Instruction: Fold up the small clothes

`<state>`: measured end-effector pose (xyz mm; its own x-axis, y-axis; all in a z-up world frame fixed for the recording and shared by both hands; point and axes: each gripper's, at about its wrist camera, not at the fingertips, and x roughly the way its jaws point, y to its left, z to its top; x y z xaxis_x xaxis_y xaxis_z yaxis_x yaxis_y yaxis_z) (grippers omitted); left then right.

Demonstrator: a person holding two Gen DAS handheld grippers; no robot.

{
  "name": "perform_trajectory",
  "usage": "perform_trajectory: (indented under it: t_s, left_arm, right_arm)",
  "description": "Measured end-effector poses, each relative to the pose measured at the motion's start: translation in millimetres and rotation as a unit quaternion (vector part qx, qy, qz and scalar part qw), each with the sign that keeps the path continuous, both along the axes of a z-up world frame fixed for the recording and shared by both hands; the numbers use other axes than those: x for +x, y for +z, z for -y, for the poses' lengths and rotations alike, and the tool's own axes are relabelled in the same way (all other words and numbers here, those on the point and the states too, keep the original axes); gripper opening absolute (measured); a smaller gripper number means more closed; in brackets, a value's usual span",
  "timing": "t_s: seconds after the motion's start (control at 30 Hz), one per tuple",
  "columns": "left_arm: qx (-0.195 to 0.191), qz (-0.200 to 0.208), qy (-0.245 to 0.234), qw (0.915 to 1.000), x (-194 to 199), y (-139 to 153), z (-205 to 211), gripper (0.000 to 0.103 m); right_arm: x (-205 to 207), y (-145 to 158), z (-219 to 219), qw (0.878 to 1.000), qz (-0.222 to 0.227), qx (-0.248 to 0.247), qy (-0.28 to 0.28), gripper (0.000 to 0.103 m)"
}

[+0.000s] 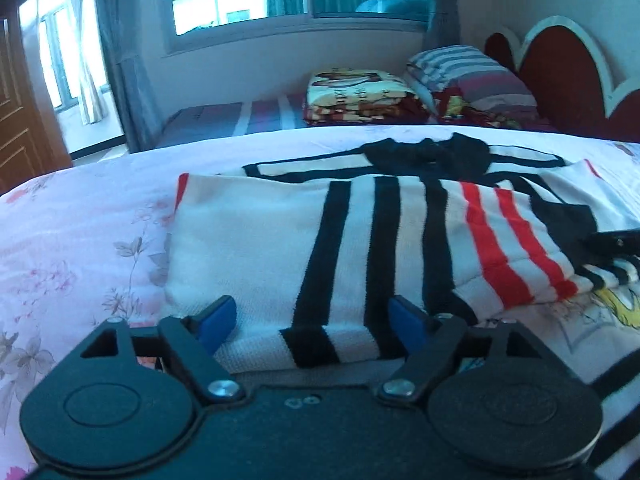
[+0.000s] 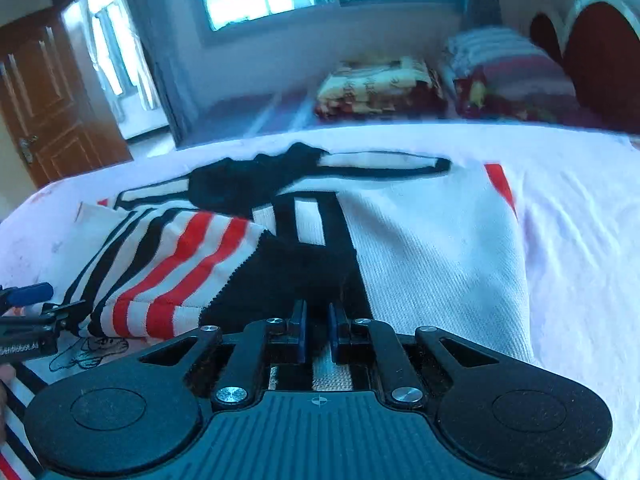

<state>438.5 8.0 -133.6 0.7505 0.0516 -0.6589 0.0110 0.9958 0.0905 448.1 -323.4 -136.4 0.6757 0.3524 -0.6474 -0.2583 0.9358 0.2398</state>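
Observation:
A small white knit sweater (image 1: 256, 248) with black and red stripes lies partly folded on the bed. It also shows in the right wrist view (image 2: 436, 248). Its red-striped sleeve (image 1: 516, 240) is folded across the body and shows in the right wrist view too (image 2: 176, 264). My left gripper (image 1: 312, 320) is open, with its blue pads either side of the sweater's near hem. My right gripper (image 2: 317, 330) is shut on the sweater's near edge at a black band. The left gripper's tip shows at the left edge of the right wrist view (image 2: 28, 296).
A pink floral bedsheet (image 1: 80, 248) covers the bed. A cartoon-print cloth (image 1: 592, 320) lies under the sweater's near right. Folded blankets (image 1: 360, 96) and striped pillows (image 1: 472, 72) sit at the far side by the red headboard (image 1: 560, 64). A wooden door (image 2: 44, 92) stands left.

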Motion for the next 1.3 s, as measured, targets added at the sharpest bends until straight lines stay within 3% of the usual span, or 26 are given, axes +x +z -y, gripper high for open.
perform_trajectory:
  t_s: [0.17,0.27,0.37,0.43,0.47,0.5,0.63,0.67,0.7,0.77,0.83,0.9,0.93,1.07,1.2,1.3]
  left_arm:
    - [0.022,-0.009,0.014,0.9996,-0.7,2.5,5.2,0.088]
    - [0.042,-0.012,0.021,0.9988,-9.9,21.3,12.0,0.073]
    - [0.043,-0.002,0.020,0.9989,-36.8,34.9,11.6,0.074]
    - [0.034,-0.010,0.019,0.9992,-59.2,35.2,5.2,0.063]
    - [0.025,-0.018,0.017,0.9994,-71.5,33.9,0.5,0.051]
    - [0.018,-0.027,0.019,0.9993,-82.7,32.6,-4.0,0.048]
    - [-0.020,-0.043,0.039,0.9981,-142.6,29.1,-29.3,0.052]
    - [-0.036,-0.049,0.045,0.9972,-156.0,28.5,-36.7,0.061]
    - [-0.050,-0.053,0.047,0.9962,-168.0,28.3,-42.6,0.079]
    - [-0.065,-0.059,0.033,0.9956,-196.2,29.1,-50.0,0.090]
    - [-0.055,-0.059,0.016,0.9966,-220.9,31.1,-50.1,0.081]
    - [-0.067,-0.078,0.008,0.9947,-240.2,30.2,-58.0,0.060]
    - [-0.084,-0.083,0.011,0.9929,-247.8,30.1,-63.4,0.058]
    - [-0.188,-0.094,0.030,0.9772,-273.8,27.7,-94.1,0.054]
    - [-0.313,-0.111,0.032,0.9428,-282.7,16.9,-117.1,0.054]
    - [-0.360,-0.126,0.014,0.9242,-277.6,9.2,-118.6,0.054]
  right_arm:
    - [1.3,1.8,7.3,1.000,-0.006,0.002,0.024,0.009]
    - [-0.6,12.8,13.6,1.000,-0.007,0.008,0.029,0.010]
    - [-20.7,24.5,32.5,0.999,0.014,0.035,0.029,0.010]
    - [-37.3,28.0,45.9,0.999,0.006,0.045,0.024,0.010]
    - [-48.3,29.3,54.1,0.998,0.004,0.050,0.022,0.009]
    - [-61.6,30.6,63.1,0.998,0.004,0.055,0.022,0.010]
    - [-122.5,34.3,100.1,0.996,-0.011,0.091,0.005,0.010]
    - [-138.8,34.2,107.4,0.995,-0.021,0.096,-0.007,0.010]
    - [-155.2,34.2,113.3,0.994,-0.033,0.103,-0.016,0.013]
    - [-190.2,37.7,123.1,0.992,-0.035,0.115,-0.042,0.088]
    - [-224.9,42.4,127.6,0.991,-0.024,0.125,-0.048,0.089]
    - [-252.2,45.9,129.1,0.990,-0.036,0.128,-0.054,0.083]
    - [-263.5,47.1,130.1,0.989,-0.044,0.130,-0.060,0.075]
    - [-300.6,41.3,137.4,0.976,-0.083,0.180,-0.089,0.066]
    - [-325.1,21.8,144.7,0.956,-0.129,0.239,-0.115,0.066]
    - [-337.9,12.1,142.6,0.944,-0.143,0.271,-0.120,0.066]
